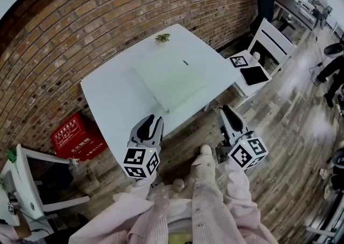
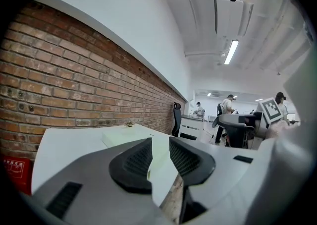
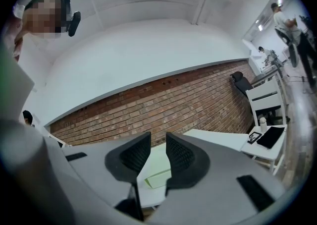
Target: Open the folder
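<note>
folder (image 1: 171,80) lies flat on white table (image 1: 110,100)

One table (image 1: 102,103), one folder (image 1: 169,79) and one small green sprig (image 1: 162,37) are counted. Two grippers are seen, the left gripper (image 1: 152,119) and the right gripper (image 1: 229,111). One red box (image 1: 75,136) and one tablet (image 1: 254,75) are counted too.

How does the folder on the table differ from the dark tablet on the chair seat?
The folder is pale green; the tablet is black. The folder looks clearly larger than the tablet. The folder lies on the white table; the tablet lies on a white chair beside it. Both lie flat.
</note>
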The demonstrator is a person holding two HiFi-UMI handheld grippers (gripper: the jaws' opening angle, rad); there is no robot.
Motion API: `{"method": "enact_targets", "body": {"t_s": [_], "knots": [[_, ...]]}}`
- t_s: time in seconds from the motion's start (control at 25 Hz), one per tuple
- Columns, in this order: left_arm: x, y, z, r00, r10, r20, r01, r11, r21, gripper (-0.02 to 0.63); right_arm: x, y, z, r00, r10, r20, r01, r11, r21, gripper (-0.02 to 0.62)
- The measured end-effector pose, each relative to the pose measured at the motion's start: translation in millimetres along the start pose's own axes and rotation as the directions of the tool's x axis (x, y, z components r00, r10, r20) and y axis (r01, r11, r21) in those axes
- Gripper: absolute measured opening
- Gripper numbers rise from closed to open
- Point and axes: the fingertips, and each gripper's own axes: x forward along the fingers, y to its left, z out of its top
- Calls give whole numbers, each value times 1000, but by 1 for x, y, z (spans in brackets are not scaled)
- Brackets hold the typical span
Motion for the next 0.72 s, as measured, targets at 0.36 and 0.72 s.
{"method": "enact_targets", "body": {"t_s": [0.36,0.72], "knots": [[67,-1,0,997,66,-43,-67,998,-20,100,66,-55,7,994,83,-73,-81,996,31,87],[133,-5,0,984,156,-87,-160,986,-40,100,138,-106,9,964,197,-176,-186,979,78,87]]}}
